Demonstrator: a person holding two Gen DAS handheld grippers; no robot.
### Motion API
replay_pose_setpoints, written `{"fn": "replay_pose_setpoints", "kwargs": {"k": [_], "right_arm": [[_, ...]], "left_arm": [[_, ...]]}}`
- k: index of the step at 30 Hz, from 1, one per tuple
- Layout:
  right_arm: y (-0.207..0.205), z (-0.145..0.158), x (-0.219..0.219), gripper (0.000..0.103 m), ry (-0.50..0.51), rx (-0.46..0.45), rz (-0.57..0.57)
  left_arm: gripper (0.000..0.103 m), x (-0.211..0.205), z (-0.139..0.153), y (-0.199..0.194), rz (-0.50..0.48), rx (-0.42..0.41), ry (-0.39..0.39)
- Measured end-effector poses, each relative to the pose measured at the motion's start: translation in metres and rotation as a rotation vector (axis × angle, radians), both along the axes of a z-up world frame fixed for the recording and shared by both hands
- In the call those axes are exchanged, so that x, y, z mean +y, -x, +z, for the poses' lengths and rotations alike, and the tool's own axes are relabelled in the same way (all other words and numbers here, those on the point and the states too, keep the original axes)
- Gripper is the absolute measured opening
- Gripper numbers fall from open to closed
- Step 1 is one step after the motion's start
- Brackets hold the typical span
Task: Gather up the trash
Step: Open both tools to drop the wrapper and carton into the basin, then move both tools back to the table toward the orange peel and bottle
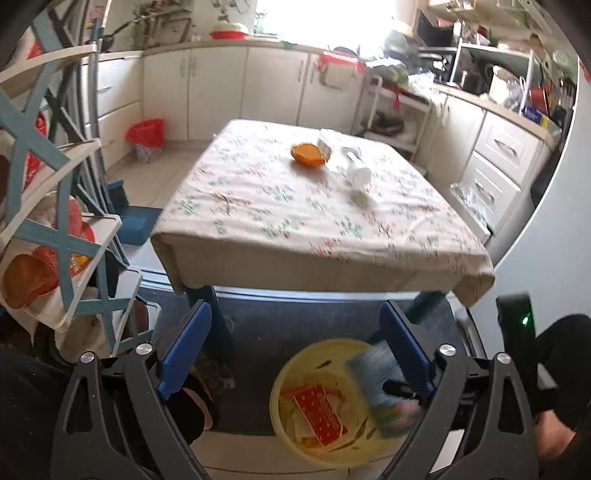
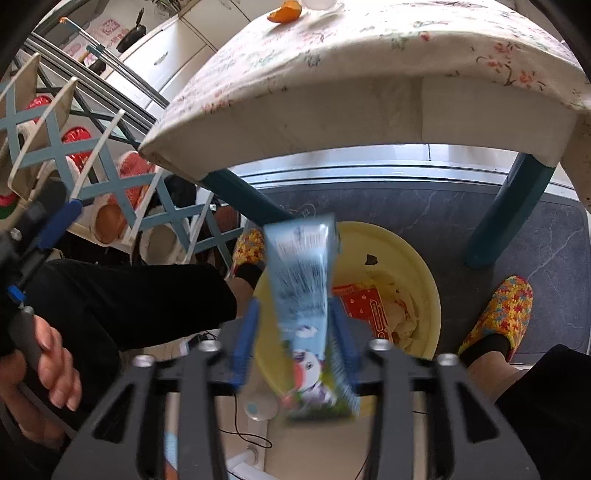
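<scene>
A yellow bin (image 1: 282, 384) (image 2: 417, 266) stands on the dark floor mat in front of the table, with a red dotted box (image 1: 321, 413) (image 2: 364, 302) and paper scraps inside. A blue milk carton (image 2: 303, 295) (image 1: 384, 391), blurred, hangs over the bin between the fingers of my right gripper (image 2: 295, 306). A gap shows beside its left finger, so the pads do not press it. My left gripper (image 1: 295, 325) is open wide above the mat with nothing between its fingers. On the tablecloth lie an orange peel (image 1: 308, 153) (image 2: 286, 10) and a tipped white cup (image 1: 358, 173).
The low table (image 1: 277, 221) has blue legs (image 2: 506, 210) close behind the bin. A white and blue rack (image 1: 55, 206) stands at the left. A person's flowered slippers (image 2: 498, 314) flank the bin. A red-lined basket (image 1: 146, 138) sits by the far cabinets.
</scene>
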State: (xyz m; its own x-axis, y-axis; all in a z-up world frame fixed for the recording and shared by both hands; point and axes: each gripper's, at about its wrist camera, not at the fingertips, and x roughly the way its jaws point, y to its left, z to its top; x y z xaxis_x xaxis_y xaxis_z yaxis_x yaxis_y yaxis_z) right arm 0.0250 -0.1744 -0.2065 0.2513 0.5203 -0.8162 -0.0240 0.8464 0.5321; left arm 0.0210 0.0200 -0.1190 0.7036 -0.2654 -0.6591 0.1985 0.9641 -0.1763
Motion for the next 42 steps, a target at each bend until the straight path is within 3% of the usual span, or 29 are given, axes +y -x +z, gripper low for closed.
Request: {"fn": "replay_pose_setpoints", "kwargs": {"k": [7, 14, 18, 28, 34, 42], "right_arm": [[0.000, 0.004, -0.006, 0.051, -0.005, -0.017, -0.030], [0.000, 0.013, -0.009, 0.056, 0.002, -0.048, -0.056], [0.002, 0.027, -0.010, 0.061, 0.028, -0.110, -0.069], [0.012, 0.070, -0.019, 0.070, 0.081, -0.296, -0.128], [0.014, 0.091, -0.014, 0.073, 0.080, -0.361, -0.130], [0.008, 0.112, -0.010, 0.077, 0.053, -0.421, -0.138]], "left_arm": [[0.095, 0.000, 0.006, 0.000, 0.073, -0.055, -0.056], [0.095, -0.006, 0.009, 0.004, 0.060, -0.087, -0.088], [0.095, -0.004, 0.011, 0.006, 0.092, -0.105, -0.113], [0.095, 0.001, 0.018, 0.009, 0.111, -0.123, -0.093], [0.095, -0.007, 0.023, 0.006, 0.099, -0.120, -0.144], [0.095, -0.008, 0.032, 0.001, 0.094, -0.131, -0.146]]}}
